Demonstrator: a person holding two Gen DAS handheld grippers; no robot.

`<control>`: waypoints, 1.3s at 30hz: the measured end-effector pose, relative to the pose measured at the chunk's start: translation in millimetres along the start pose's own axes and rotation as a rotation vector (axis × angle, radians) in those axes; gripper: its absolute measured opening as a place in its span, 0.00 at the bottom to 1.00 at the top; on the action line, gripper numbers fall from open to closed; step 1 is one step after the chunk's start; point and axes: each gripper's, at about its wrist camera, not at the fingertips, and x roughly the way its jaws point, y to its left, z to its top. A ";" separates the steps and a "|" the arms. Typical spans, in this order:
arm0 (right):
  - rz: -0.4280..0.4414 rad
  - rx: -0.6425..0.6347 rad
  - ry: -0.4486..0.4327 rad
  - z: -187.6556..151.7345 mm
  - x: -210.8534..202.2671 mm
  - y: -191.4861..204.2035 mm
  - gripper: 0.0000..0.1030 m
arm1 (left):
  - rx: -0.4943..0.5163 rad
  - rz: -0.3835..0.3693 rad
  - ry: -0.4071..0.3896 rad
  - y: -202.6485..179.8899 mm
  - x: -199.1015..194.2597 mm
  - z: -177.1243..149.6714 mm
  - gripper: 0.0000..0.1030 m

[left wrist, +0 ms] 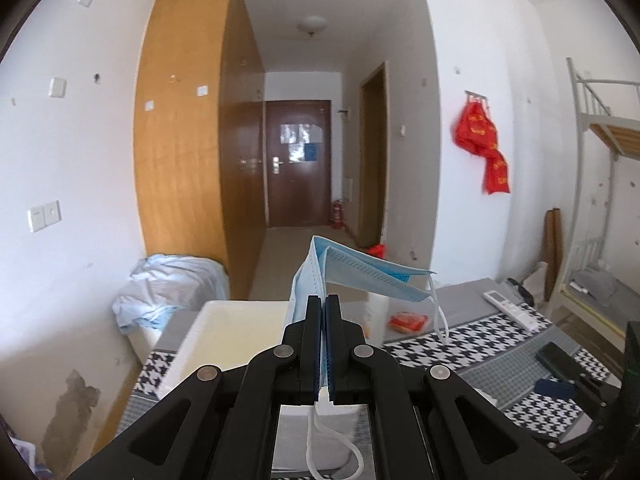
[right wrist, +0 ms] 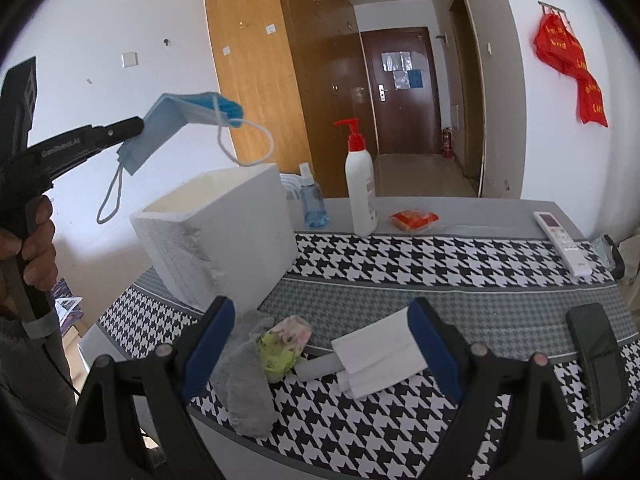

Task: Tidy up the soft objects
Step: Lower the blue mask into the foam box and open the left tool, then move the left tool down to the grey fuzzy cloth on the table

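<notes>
My left gripper (left wrist: 323,302) is shut on a blue face mask (left wrist: 360,272) and holds it in the air above the white foam box (left wrist: 240,328). In the right wrist view the left gripper (right wrist: 138,125) holds the mask (right wrist: 172,120) up and to the left of the box (right wrist: 224,236), ear loops dangling. My right gripper (right wrist: 320,312) is open and empty, low over the table. Between its fingers lie a grey sock (right wrist: 246,384), a green and floral tissue pack (right wrist: 282,344) and folded white tissues (right wrist: 376,356).
A houndstooth cloth (right wrist: 440,256) covers the table. On it stand a white pump bottle (right wrist: 360,188) and a blue spray bottle (right wrist: 312,200), with a red packet (right wrist: 414,219), a white remote (right wrist: 562,242) and a black phone (right wrist: 598,356).
</notes>
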 end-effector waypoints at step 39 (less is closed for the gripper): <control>-0.074 0.036 0.053 -4.0 19.5 -18.3 0.88 | -0.097 0.176 0.158 45.0 52.7 -21.4 0.85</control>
